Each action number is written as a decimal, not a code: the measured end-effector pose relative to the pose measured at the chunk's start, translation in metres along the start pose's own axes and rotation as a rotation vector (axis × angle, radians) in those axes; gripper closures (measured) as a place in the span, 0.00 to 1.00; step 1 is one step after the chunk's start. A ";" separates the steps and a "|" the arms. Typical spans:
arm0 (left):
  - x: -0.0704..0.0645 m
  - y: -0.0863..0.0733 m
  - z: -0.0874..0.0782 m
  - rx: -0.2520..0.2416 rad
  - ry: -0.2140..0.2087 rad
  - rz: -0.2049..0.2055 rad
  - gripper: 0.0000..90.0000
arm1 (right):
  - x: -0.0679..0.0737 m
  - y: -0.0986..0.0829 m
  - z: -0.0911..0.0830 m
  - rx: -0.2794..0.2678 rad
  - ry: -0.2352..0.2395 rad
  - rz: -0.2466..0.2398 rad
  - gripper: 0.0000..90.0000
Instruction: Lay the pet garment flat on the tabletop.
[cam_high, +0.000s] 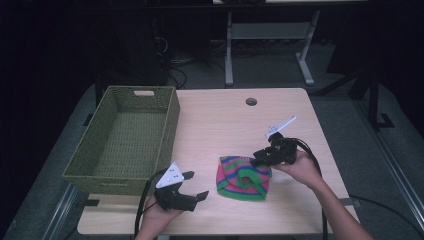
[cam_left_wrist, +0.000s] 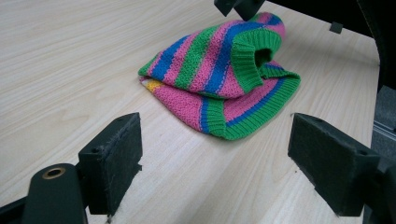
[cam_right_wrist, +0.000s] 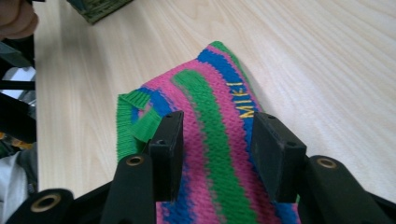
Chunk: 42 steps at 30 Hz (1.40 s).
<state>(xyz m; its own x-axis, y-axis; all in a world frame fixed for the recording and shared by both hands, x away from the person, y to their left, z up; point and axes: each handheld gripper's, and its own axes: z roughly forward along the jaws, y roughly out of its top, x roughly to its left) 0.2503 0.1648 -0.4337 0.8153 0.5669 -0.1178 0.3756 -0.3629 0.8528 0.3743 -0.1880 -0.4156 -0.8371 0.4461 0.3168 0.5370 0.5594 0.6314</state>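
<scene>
A knitted garment (cam_high: 243, 179) striped pink, green and blue lies crumpled on the light wooden table (cam_high: 225, 120), right of centre near the front. My right gripper (cam_high: 257, 160) sits at its upper right edge. In the right gripper view the jaws (cam_right_wrist: 217, 135) stand half closed, with a ridge of the knit (cam_right_wrist: 210, 107) filling the gap between them; yellow letters show on it. My left gripper (cam_high: 197, 185) is wide open and empty, a short way left of the garment. Its view faces the garment (cam_left_wrist: 224, 79) across bare wood, and the right gripper's tips (cam_left_wrist: 236, 5) show at its top edge.
A green woven basket (cam_high: 172, 125) stands empty on the table's left side, just behind my left gripper. A cable hole (cam_high: 251, 101) sits near the far edge. Table legs and cables are on the floor beyond.
</scene>
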 end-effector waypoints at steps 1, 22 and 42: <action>0.000 0.000 0.000 0.001 -0.002 -0.002 0.19 | 0.001 0.000 0.001 0.005 0.005 0.000 0.61; -0.001 0.000 0.000 -0.001 -0.005 0.006 0.20 | -0.007 0.002 0.039 0.102 0.078 -0.054 0.92; -0.005 0.001 0.004 0.008 -0.036 0.028 0.26 | 0.012 0.006 0.038 0.049 0.168 -0.062 0.83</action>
<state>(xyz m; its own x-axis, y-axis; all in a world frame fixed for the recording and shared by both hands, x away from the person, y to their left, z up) 0.2480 0.1589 -0.4341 0.8410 0.5294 -0.1120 0.3555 -0.3844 0.8520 0.3715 -0.1528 -0.4349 -0.8724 0.2890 0.3942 0.4846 0.6177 0.6194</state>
